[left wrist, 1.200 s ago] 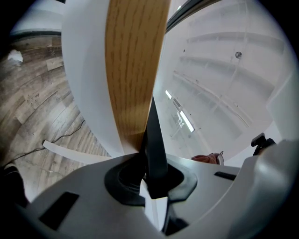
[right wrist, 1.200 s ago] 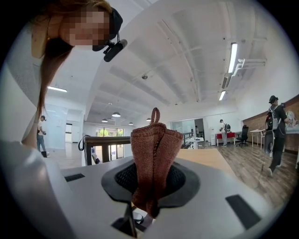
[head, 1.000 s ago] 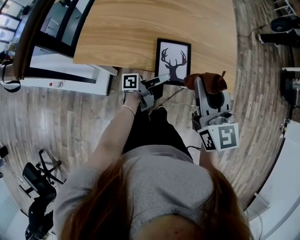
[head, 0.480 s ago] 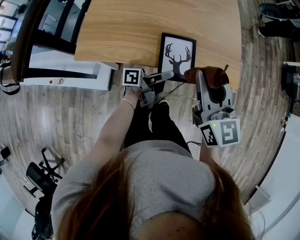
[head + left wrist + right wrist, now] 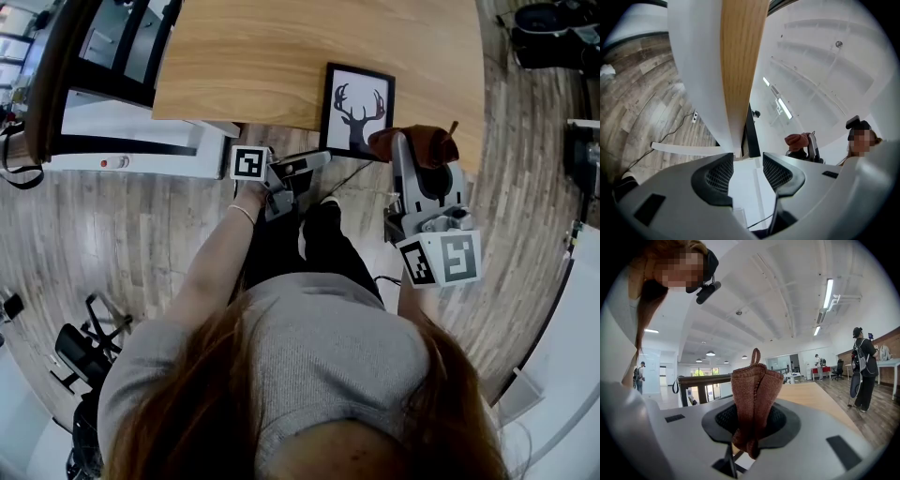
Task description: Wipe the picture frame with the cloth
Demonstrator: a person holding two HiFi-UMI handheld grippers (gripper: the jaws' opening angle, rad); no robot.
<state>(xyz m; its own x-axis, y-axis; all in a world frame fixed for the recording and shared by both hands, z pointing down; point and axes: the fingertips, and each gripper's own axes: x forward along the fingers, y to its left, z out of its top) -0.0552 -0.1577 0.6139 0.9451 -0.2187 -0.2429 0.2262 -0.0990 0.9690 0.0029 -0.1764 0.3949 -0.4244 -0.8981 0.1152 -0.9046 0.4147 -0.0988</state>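
Note:
A black picture frame with a deer print lies flat near the front edge of the wooden table. My left gripper sits just left of the frame's near corner, off the table edge. Its jaws have just been opening and stand open with nothing between them; the frame's dark edge shows beyond the pads. My right gripper is shut on a folded brown cloth beside the frame's right side. In the right gripper view the cloth stands up out of the jaws.
A white cabinet stands under the table's left part. A black chair base is on the wood floor at lower left, and a cable runs across the floor. People stand far off in the room.
My left gripper has drawn back from the frame's near left corner, away to the left. The right gripper has kept still with the cloth in it.

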